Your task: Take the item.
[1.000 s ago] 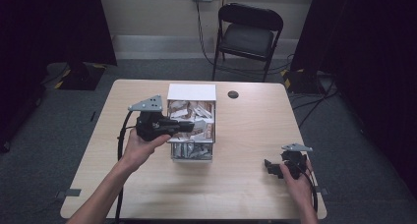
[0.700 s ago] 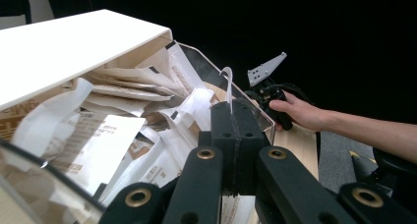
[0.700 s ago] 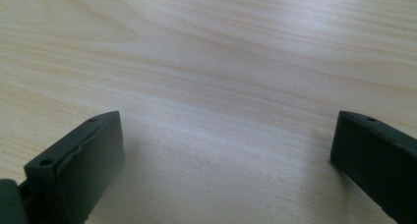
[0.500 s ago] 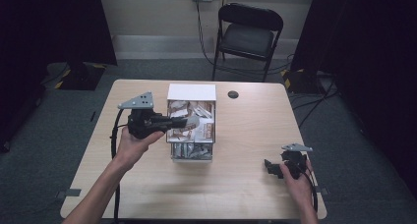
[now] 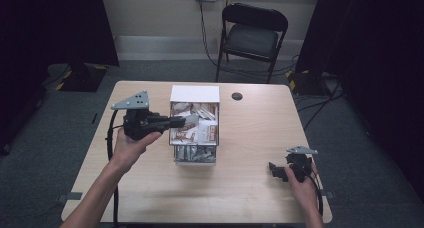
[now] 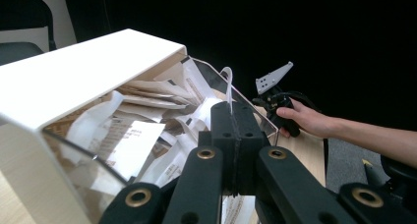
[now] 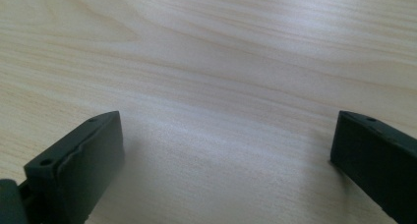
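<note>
Now L tongs (image 6: 231, 130) pinching thin packet (image 6: 227, 89), clear box (image 5: 194, 155)

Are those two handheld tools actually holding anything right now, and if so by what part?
The left tool pinches a white paper packet by its lower edge, over the box. The right tool is open, holding nothing.

Wooden table (image 5: 250, 133) bears a packet box (image 5: 195, 94) (one black disc (image 5: 237, 96) too).

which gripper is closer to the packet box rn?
Left. The left gripper is at the box of packets, jaws shut on a thin white packet at its open side. The right gripper sits open near the table's front right.
</note>
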The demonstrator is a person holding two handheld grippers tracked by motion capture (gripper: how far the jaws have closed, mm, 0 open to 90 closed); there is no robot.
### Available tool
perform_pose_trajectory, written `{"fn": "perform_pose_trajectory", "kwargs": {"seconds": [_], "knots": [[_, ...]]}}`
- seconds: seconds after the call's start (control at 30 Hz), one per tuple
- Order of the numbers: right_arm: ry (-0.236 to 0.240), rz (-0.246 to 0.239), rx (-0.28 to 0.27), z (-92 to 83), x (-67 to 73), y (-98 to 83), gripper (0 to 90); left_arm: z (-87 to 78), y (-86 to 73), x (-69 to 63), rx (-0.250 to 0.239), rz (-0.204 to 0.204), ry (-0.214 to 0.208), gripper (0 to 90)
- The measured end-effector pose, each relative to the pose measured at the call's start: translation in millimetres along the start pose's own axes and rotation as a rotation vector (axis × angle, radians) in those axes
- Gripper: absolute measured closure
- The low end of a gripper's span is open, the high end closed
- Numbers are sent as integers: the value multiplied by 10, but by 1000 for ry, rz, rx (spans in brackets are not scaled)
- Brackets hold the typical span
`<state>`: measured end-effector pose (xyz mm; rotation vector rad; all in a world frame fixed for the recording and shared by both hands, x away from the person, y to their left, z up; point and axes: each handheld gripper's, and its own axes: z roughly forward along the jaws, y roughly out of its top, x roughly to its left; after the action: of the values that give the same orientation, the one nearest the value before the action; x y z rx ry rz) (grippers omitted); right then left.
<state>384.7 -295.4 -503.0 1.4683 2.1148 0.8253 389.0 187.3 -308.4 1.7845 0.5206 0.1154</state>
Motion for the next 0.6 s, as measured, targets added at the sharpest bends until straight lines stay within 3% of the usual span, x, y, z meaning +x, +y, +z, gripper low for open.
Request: {"fn": "perform_pose_trajectory", "kwargs": {"seconds": [0.6], "knots": [[0,0,0,0,0,0,0,-198,67,18,-46,3,16,900]]}}
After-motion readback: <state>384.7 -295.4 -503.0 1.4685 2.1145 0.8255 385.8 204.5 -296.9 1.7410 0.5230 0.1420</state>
